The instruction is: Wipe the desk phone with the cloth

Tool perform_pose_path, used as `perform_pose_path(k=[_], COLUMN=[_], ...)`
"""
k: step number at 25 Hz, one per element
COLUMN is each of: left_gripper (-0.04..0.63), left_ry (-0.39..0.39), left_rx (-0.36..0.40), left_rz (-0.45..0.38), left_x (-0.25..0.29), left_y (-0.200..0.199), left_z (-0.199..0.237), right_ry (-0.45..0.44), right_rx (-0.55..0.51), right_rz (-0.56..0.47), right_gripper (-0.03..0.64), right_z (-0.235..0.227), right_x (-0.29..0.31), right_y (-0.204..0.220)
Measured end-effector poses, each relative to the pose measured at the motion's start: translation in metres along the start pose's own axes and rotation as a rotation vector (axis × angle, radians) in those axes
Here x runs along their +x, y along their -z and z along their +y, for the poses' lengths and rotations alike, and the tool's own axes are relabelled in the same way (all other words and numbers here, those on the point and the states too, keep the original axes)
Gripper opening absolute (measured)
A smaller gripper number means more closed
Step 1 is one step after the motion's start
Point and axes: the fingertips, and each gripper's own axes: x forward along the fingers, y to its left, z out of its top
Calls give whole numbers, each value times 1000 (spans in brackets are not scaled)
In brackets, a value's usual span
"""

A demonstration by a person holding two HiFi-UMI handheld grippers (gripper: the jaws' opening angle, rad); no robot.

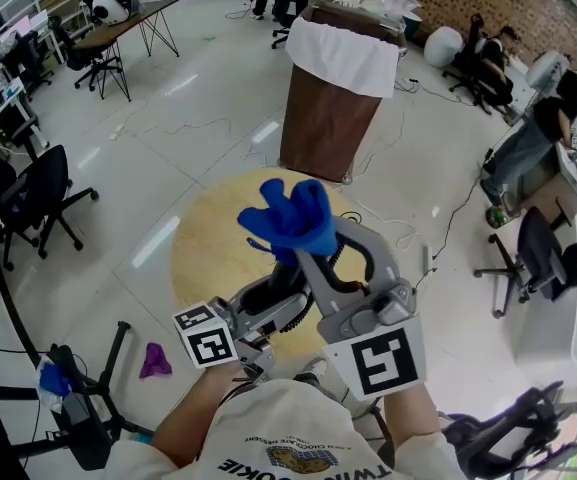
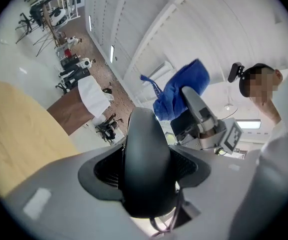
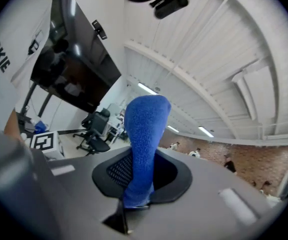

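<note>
Both grippers are raised in front of me above the round wooden table (image 1: 206, 253). My right gripper (image 1: 306, 253) is shut on a blue cloth (image 1: 293, 218), which bunches up above its jaws. In the right gripper view the cloth (image 3: 144, 139) stands pinched between the jaws of the right gripper (image 3: 140, 184). My left gripper (image 1: 268, 306) is shut on a black phone handset (image 1: 276, 296), with a dark cord curling beside it. The handset (image 2: 146, 169) fills the jaws of the left gripper (image 2: 146, 151) in the left gripper view; the cloth (image 2: 178, 89) shows behind. The phone's base is hidden.
A brown bin (image 1: 328, 118) with a white liner stands beyond the table. Office chairs (image 1: 38, 198) sit at the left and at the right (image 1: 533, 258). A purple rag (image 1: 155, 360) lies on the floor by a black stand (image 1: 78, 413).
</note>
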Motion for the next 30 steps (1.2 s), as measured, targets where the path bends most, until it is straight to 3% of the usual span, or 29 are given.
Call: perform_pose_path(k=[2, 5, 9, 14, 17, 24, 30], left_gripper=[273, 272, 273, 273, 273, 273, 273], left_ry=[21, 71, 155, 229, 255, 312, 359], left_rx=[-13, -29, -53, -87, -99, -78, -112], left_rz=[-13, -27, -38, -48, -53, -29, -47], left_x=[-3, -6, -5, -6, -8, -7, -6], left_y=[-3, -9, -13, -16, -16, -13, -16], left_z=[-2, -8, -23, -36, -41, -57, -68], right_ry=[123, 189, 179, 175, 170, 203, 136], right_rx=[87, 104, 121, 295, 393, 453, 581], right_rz=[-25, -51, -50, -156, -184, -189, -225], right_gripper=[63, 64, 64, 64, 64, 63, 63], right_z=[-35, -61, -73, -100, -110, -127, -121], right_x=[-16, -24, -20, -16, -15, -10, -5], right_y=[2, 9, 25, 35, 42, 59, 72])
